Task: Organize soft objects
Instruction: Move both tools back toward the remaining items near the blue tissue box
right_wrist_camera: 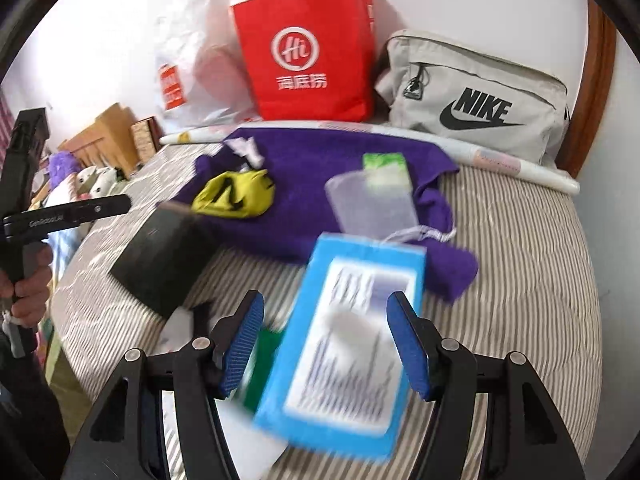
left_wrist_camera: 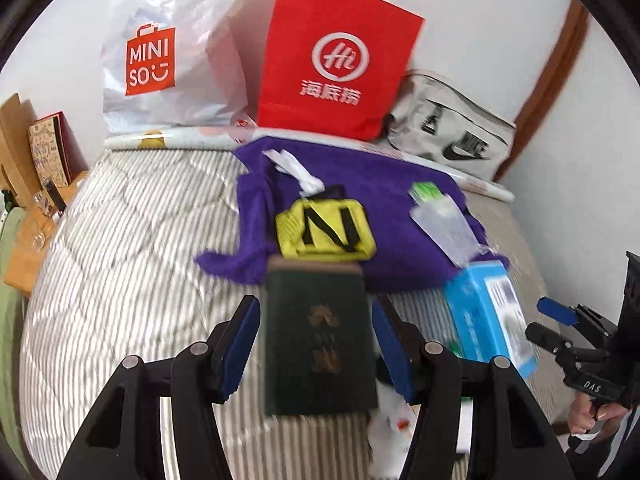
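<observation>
While both grippers, left gripper (left_wrist_camera: 316, 344) and right gripper (right_wrist_camera: 326, 344), stand released, the purple towel (left_wrist_camera: 360, 208) (limp, light) wants pinching at a corner.

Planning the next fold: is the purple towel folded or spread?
Spread, though rumpled: the purple towel lies open across the bed with small items on it.

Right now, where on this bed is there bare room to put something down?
The striped bedspread is bare left of the purple towel, and again right of it. The middle is crowded: towel, yellow pouch, dark booklet, blue box.
</observation>
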`<state>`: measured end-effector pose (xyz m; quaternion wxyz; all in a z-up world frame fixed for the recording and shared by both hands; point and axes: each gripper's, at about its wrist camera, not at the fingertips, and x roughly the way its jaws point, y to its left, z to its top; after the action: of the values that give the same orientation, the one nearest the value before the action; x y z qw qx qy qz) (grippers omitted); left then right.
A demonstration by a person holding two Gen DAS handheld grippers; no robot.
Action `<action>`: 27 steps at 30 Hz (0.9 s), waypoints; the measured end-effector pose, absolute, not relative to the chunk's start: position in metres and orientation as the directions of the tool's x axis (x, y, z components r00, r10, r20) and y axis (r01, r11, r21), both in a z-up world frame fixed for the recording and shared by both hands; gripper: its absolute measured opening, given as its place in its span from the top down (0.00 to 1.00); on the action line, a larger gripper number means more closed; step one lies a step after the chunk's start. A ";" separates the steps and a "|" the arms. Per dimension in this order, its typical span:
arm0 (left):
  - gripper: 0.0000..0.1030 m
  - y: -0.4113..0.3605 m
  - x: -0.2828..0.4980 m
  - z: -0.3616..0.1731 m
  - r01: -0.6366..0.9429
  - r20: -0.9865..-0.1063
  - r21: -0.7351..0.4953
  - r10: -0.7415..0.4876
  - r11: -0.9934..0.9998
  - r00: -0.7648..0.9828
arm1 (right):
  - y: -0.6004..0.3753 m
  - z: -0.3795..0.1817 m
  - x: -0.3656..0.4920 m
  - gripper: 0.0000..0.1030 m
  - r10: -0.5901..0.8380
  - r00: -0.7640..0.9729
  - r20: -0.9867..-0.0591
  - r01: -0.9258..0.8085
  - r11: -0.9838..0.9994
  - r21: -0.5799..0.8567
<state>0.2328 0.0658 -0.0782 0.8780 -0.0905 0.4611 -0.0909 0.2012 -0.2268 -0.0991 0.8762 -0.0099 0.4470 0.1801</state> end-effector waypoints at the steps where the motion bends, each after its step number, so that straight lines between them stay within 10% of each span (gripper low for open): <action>1: 0.46 0.064 0.226 -0.079 0.082 -0.793 -0.248 -0.251 0.965 0.556 | -0.226 -0.099 0.193 0.38 0.314 0.534 -0.785 -0.333 0.932 0.147; 27: 0.46 0.058 0.150 -0.138 0.179 -0.795 -0.334 -0.378 0.926 0.475 | -0.184 -0.160 0.132 0.17 0.345 0.448 -0.825 -0.259 0.933 0.249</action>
<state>0.1499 0.0584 -0.1378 0.8525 -0.1026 0.4858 -0.1633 0.1319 -0.1840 -0.1596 0.8499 0.0431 0.4942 0.1777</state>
